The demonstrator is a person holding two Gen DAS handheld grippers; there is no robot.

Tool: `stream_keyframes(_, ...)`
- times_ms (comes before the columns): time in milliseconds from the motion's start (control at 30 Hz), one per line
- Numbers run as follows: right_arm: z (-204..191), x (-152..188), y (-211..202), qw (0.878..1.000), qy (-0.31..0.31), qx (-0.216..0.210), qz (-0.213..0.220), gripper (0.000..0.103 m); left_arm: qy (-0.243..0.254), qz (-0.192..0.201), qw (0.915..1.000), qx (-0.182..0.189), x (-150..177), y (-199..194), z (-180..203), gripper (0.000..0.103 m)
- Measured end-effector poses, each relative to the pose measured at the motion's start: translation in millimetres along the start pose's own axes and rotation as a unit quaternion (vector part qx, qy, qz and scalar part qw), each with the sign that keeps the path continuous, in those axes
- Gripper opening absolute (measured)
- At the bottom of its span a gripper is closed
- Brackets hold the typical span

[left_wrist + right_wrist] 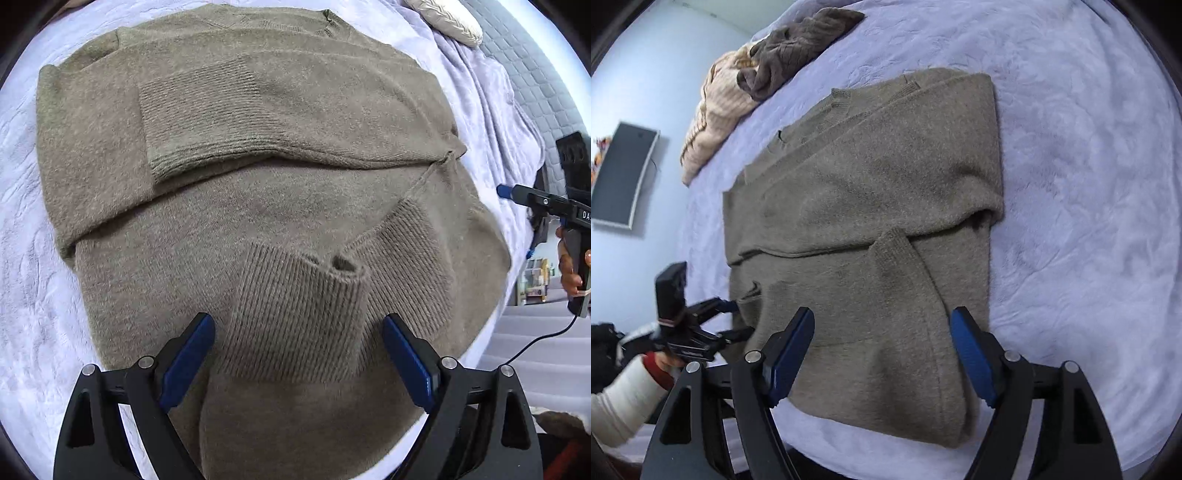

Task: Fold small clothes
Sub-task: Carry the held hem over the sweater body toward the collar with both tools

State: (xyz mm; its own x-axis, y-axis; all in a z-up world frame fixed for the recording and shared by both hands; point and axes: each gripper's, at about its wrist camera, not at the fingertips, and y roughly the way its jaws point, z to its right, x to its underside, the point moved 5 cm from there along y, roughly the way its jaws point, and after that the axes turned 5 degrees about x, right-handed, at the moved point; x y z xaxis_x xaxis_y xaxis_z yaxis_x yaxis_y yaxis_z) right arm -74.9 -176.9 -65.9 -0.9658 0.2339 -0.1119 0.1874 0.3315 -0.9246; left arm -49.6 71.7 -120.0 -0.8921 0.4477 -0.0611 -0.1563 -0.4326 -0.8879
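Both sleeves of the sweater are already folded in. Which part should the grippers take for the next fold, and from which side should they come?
Probably the near hem of the sweater: the open left gripper and open right gripper each take a bottom corner from the near side. The sleeve cuffs lie flat on the body, and the hem edge lies free on the blanket.

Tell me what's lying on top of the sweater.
Its own two sleeves are folded across the sweater, one cuff nearest the left claw. Anything beneath the sleeves is covered.
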Motion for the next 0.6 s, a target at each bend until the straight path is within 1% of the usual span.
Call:
stream_keyframes(33, -1, -2, 3, 1.0, -0.018, 0.018, -0.001, 0.079, 0.0, 0.0, 1.0, -0.008, 0, 0, 0, 0.081)
stream_keyframes(67, -4, -5, 8, 0.998, -0.039, 0.04, -0.005, 0.078, -0.003, 0.0, 0.9999, -0.014, -1, 0, 0, 0.078)
stream_keyframes(100, -5, -8, 14, 0.997, -0.055, 0.054, -0.009, 0.076, -0.008, 0.002, 0.9999, -0.014, -2, -1, -1, 0.07)
stream_keyframes(133, -8, -13, 22, 0.995, -0.069, 0.065, -0.013, 0.074, -0.012, 0.005, 0.9999, -0.01, -2, -1, -2, 0.058)
stream_keyframes(167, -9, -16, 30, 0.995, -0.077, 0.065, -0.015, 0.071, -0.014, 0.008, 0.9999, -0.006, -2, -3, -3, 0.051)
stream_keyframes(200, -8, -19, 39, 0.995, -0.078, 0.066, -0.019, 0.067, -0.013, 0.012, 0.9998, 0.001, -2, -5, -3, 0.033)
stream_keyframes(233, -7, -23, 50, 0.995, -0.074, 0.067, -0.027, 0.063, -0.01, 0.015, 0.9998, 0.006, 1, -6, -5, 0.019)
stream_keyframes(300, -3, -23, 73, 0.994, -0.058, 0.075, -0.056, 0.022, -0.004, 0.03, 0.9995, -0.003, 3, -15, 0, 0.019)
stream_keyframes(333, -5, -21, 77, 0.993, -0.065, 0.083, -0.06, 0.012, -0.002, 0.04, 0.9992, -0.005, 4, -20, 2, 0.018)
stream_keyframes(367, -10, -19, 73, 0.991, -0.08, 0.09, -0.051, 0.008, -0.002, 0.053, 0.9986, -0.004, 6, -28, 5, 0.018)
stream_keyframes(400, -18, -14, 63, 0.988, -0.107, 0.107, -0.032, 0.008, -0.004, 0.068, 0.9977, -0.002, 8, -37, 7, 0.018)
stream_keyframes(467, -27, -6, 40, 0.983, -0.133, 0.13, -0.004, 0.008, -0.013, 0.1, 0.9949, 0.001, 10, -59, 10, 0.018)
stream_keyframes(533, -32, -3, 14, 0.98, -0.139, 0.142, 0.025, 0.008, -0.023, 0.129, 0.9914, 0.005, 10, -82, 10, 0.018)
stream_keyframes(600, -37, -7, -12, 0.979, -0.135, 0.146, 0.054, 0.008, -0.023, 0.159, 0.9869, 0.003, 5, -107, 10, 0.018)
